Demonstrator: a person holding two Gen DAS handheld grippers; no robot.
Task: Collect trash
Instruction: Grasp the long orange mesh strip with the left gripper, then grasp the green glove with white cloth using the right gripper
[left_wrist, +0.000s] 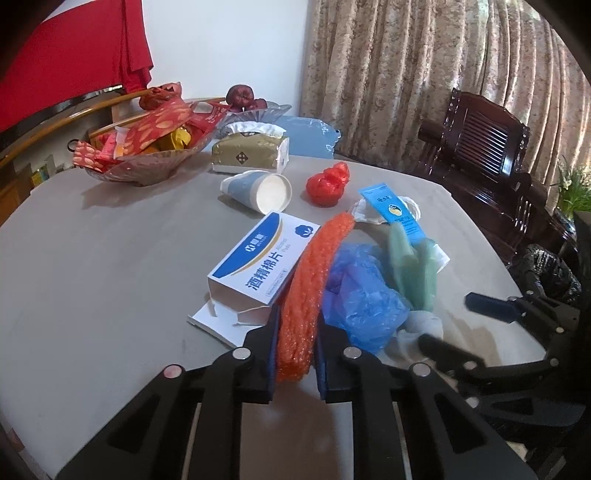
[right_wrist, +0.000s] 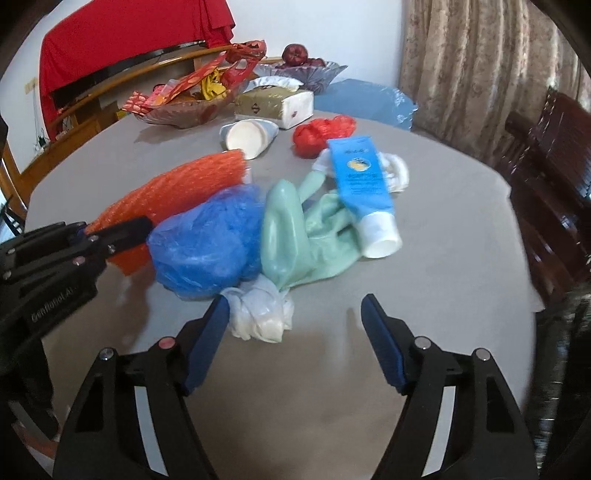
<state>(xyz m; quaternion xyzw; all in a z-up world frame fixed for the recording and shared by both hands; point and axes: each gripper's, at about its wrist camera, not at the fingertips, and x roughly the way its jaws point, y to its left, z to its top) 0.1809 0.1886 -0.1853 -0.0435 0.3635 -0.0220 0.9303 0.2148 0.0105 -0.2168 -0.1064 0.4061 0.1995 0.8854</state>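
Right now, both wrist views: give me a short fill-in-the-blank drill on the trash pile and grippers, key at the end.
1. The left gripper is shut on the ____ bubble wrap.
2. The paper cup lies on its ____ on the table.
3. The right gripper is ____, with the white crumpled bag by its left finger.
4. The blue tube rests across the ____ glove.

Missing words: orange; side; open; green
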